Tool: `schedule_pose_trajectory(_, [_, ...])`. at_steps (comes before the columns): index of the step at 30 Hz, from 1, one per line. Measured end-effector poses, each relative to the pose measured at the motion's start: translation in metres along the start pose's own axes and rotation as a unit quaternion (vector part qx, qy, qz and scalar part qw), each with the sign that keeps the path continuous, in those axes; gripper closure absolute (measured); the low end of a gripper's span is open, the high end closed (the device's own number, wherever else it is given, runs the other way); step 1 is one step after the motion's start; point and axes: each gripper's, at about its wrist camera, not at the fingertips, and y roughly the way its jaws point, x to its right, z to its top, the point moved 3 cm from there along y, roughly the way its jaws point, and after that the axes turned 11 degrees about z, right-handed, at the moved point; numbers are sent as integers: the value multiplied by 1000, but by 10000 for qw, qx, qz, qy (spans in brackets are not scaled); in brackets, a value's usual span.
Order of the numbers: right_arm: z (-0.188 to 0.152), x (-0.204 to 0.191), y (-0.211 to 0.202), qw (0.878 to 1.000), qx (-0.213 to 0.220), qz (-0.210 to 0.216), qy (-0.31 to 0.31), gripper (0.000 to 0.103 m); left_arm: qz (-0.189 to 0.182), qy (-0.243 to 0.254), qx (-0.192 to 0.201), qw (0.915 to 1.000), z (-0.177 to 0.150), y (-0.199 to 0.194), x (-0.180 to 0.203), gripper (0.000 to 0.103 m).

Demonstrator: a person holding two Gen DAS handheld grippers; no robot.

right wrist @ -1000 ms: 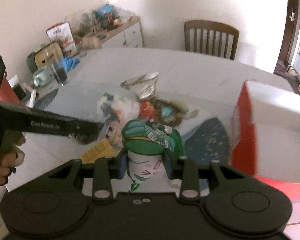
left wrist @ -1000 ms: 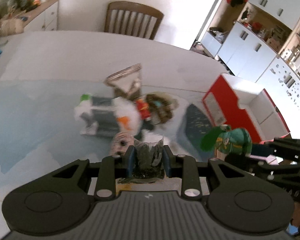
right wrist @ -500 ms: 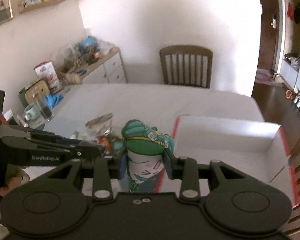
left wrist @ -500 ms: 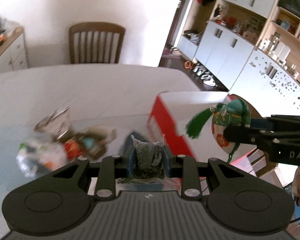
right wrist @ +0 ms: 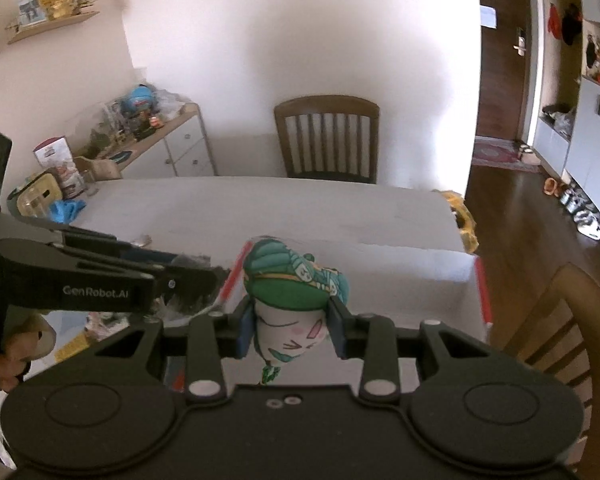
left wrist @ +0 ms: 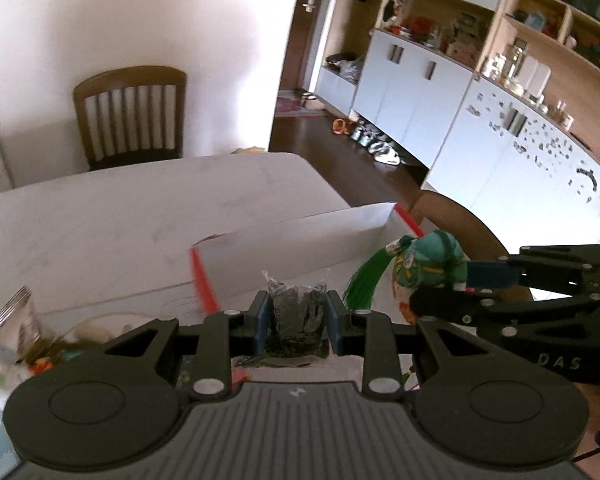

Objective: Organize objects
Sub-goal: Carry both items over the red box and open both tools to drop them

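My left gripper (left wrist: 298,322) is shut on a clear packet of dark dried stuff (left wrist: 298,316) and holds it above the near edge of a red and white box (left wrist: 300,248). My right gripper (right wrist: 292,326) is shut on a green-haired plush doll (right wrist: 296,300) and holds it over the same box (right wrist: 400,280). The doll also shows at the right in the left wrist view (left wrist: 424,264). The left gripper shows at the left in the right wrist view (right wrist: 188,280).
A pile of small objects (left wrist: 32,344) with a shiny foil bag lies on the white table (left wrist: 120,220) to the left of the box. Wooden chairs stand at the far side (right wrist: 328,140) and at the right (right wrist: 560,340). A cluttered sideboard (right wrist: 140,140) stands left.
Both grippers have risen and swung right, away from the pile, carrying the packet and the doll over the red and white box.
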Motion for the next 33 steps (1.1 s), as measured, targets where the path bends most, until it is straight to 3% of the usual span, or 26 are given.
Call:
schedule_pose_trajectory(10, [-6,51,-1,9995,-63,-270,140,67,-122,331,-226,9991,13,49,40,74])
schedule_pose_trajectory(20, [-30,94,38,9962,-566,-608,265,67,-120,427,-752,9962,2,115,60,74])
schedule_pose_trajectory(33, [-56,96,86,9867,-1484,-654,-109,65,24,715,-1663,9835,-13,182,78,74])
